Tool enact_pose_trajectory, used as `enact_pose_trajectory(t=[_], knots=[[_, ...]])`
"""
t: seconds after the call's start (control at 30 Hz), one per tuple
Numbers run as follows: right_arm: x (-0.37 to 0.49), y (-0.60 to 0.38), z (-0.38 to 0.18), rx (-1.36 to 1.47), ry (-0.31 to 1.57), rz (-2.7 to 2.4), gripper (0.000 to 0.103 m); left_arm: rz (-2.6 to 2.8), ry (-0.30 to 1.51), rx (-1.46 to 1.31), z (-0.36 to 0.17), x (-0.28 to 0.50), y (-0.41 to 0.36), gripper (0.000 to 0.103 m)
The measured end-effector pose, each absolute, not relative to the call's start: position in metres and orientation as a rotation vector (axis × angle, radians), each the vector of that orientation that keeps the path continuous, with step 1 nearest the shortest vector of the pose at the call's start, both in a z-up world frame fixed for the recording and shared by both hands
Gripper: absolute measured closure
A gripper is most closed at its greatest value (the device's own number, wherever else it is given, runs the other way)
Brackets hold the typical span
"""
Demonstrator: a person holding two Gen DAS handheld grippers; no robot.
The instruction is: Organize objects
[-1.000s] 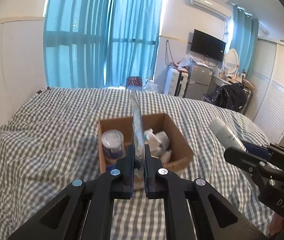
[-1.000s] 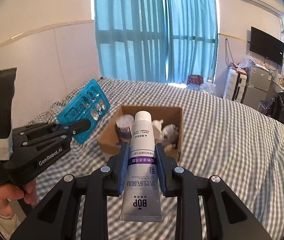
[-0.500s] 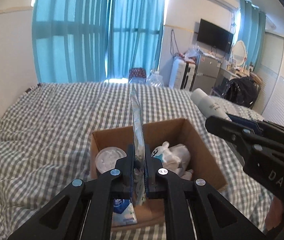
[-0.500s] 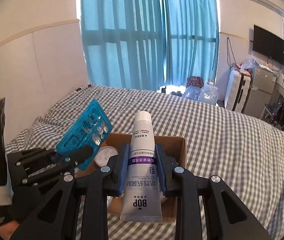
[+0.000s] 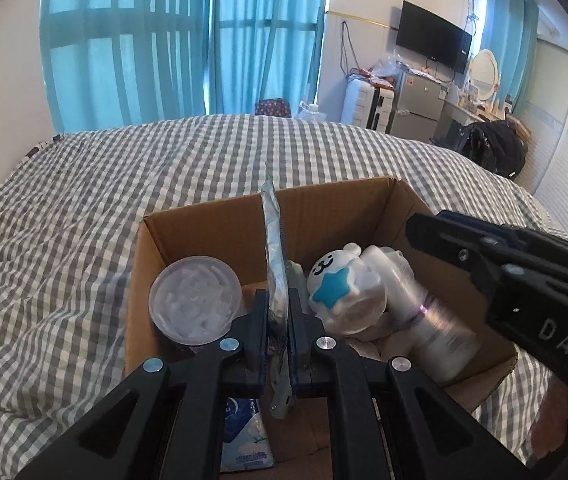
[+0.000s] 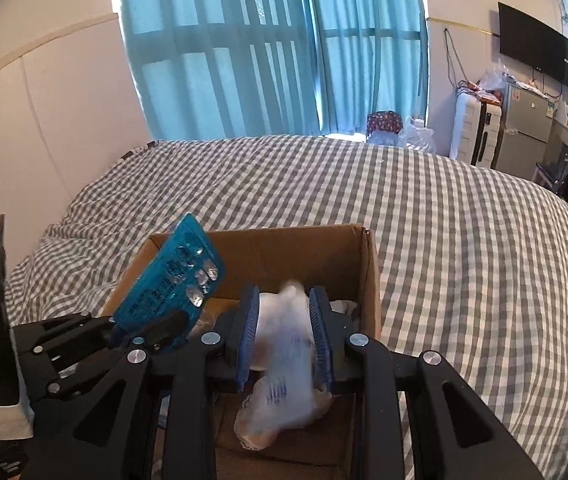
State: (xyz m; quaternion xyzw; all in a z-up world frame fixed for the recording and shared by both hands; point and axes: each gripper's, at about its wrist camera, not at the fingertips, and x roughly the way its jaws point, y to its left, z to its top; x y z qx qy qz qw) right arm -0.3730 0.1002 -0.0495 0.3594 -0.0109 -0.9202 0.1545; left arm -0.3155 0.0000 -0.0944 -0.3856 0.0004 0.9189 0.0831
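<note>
Hard to read on the right wrist view — the white tube is a motion-blurred smear, its print illegible, sitting between the blue pads of the right gripper. The fingers stand apart with slivers of gap beside the tube, so this gripper looks spread and not clamping. In the left wrist view the tube lies inside the cardboard box, blurred, beside a white bear toy; the gripper's black body covers the box's right wall.

The left gripper is pinched narrow on a blue blister pack, seen edge-on, standing upright over the box's middle — its foil face shows in the other view. A clear-lidded cup stands left of the pack. A tissue packet near the front is half hidden by the fingers. The box rests on the checked bedspread.
</note>
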Motion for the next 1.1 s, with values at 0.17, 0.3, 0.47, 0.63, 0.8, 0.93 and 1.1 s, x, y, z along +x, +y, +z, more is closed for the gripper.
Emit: enact_pose_trajectory(t=[0.17, 0.3, 0.47, 0.63, 0.8, 0.93, 1.1], knots=[[-0.361, 0.106, -0.038, 1.022, -0.026, -2.658, 0.077, 2.735, 0.048, -1.160, -0.085, -0.305, 0.007, 0.078], [-0.346, 0.114, -0.021, 1.028, -0.017, -2.683, 0.069, 2.781, 0.046, -1.123, -0.064, -0.287, 0.007, 0.047], [-0.313, 0.121, 0.017, 0.972, 0.019, -2.722, 0.064, 2.841, 0.026, -1.049, -0.024, -0.261, -0.001, 0.045], [-0.269, 0.128, 0.062, 0.870, 0.032, -2.771, 0.055, 2.922, 0.018, -0.910, 0.020, -0.223, -0.007, 0.028], [-0.222, 0.132, 0.094, 0.783, 0.057, -2.813, 0.046, 2.995, 0.003, -0.774, 0.053, -0.172, -0.008, 0.021], [-0.173, 0.138, 0.106, 0.699, 0.068, -2.867, 0.039, 3.048, -0.036, -0.643, 0.068, -0.126, -0.012, 0.009], [-0.124, 0.142, 0.102, 0.635, 0.060, -2.889, 0.033, 3.102, -0.032, -0.526, 0.073, -0.083, -0.014, 0.004]])
